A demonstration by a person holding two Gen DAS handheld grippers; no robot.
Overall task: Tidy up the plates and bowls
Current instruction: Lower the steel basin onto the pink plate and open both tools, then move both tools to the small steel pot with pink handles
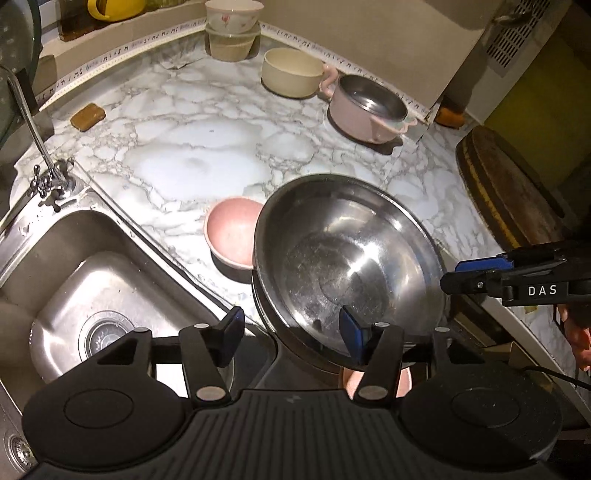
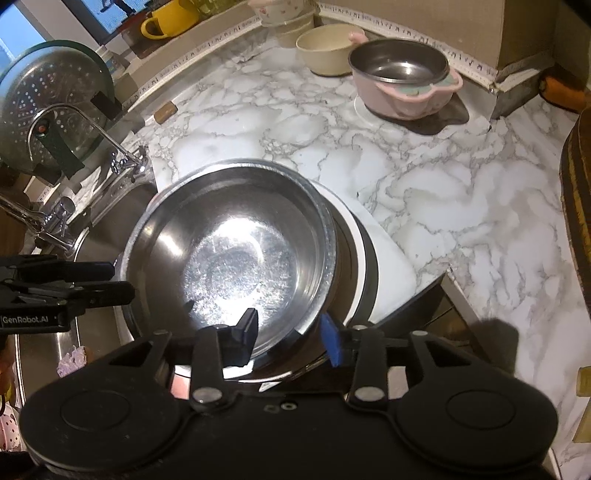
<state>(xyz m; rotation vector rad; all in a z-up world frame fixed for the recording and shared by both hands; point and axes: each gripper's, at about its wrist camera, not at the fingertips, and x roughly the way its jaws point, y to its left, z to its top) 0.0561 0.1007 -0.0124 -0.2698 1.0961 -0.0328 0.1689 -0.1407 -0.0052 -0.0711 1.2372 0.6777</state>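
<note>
A large steel bowl (image 1: 347,262) (image 2: 229,251) sits tilted on a stack of dishes at the counter's front edge, with a white plate (image 2: 364,243) under it. My left gripper (image 1: 291,328) is open, its right finger over the bowl's near rim and its left finger outside. My right gripper (image 2: 290,332) is open and straddles the bowl's near rim. It appears in the left wrist view (image 1: 480,275) at the right, and the left gripper shows in the right wrist view (image 2: 92,280). A small pink bowl (image 1: 232,232) stands left of the stack.
A steel sink (image 1: 110,280) with a tap (image 1: 44,177) lies at the left. At the back stand a cream bowl (image 1: 291,72), a pink pot with a steel inner bowl (image 1: 369,107) and stacked bowls (image 1: 232,29). A wooden board (image 1: 509,184) stands at the right.
</note>
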